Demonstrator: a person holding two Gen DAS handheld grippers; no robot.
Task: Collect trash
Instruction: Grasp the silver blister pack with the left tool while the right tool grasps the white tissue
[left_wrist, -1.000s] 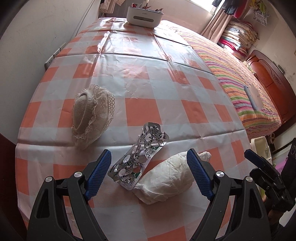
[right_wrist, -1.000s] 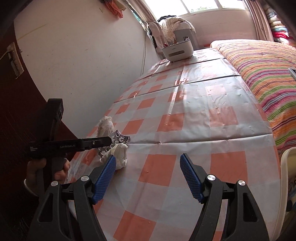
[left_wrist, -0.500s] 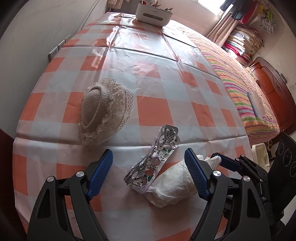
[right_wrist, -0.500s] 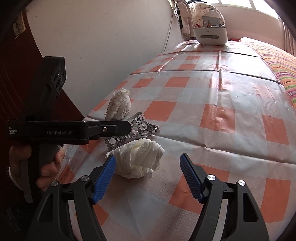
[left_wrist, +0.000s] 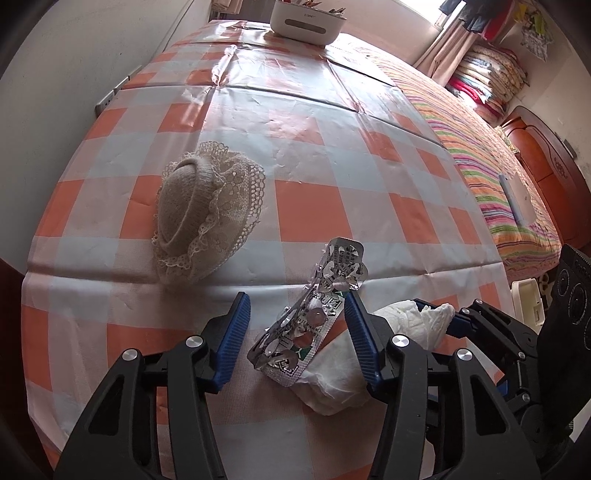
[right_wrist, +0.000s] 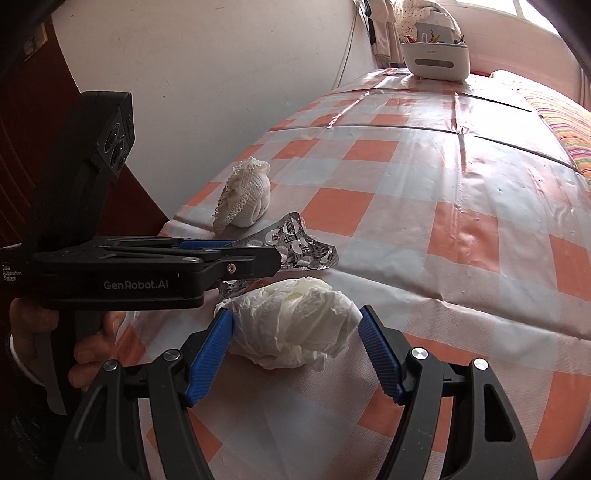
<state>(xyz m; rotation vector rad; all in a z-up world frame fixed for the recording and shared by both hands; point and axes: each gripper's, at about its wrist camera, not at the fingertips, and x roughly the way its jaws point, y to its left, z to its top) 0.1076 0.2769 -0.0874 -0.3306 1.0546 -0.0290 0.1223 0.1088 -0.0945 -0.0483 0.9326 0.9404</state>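
From the left wrist, the left gripper (left_wrist: 297, 334) straddles a used pill strip (left_wrist: 314, 321) that lies tilted across a crumpled tissue (left_wrist: 332, 373). Its jaws are closing, the right pad touching the strip's edge and the left pad apart from it. That view alone shows the striped bed (left_wrist: 491, 173) at two o'clock. The right wrist view shows what the other cannot: a hand (right_wrist: 88, 350) gripping the left tool's handle, and the right gripper (right_wrist: 295, 328) with its jaws closing on the tissue, the left pad at its edge, the right pad just beside it.

A lace-trimmed knitted cap (left_wrist: 199, 218) sits at ten o'clock of the strip on the checked tablecloth (left_wrist: 314, 206), a white caddy (left_wrist: 304, 18) far off at twelve. The left tool's arm hides part of the strip from the right.

A second ago both pairs of jaws stood wider, and the right gripper was well clear of the tissue.
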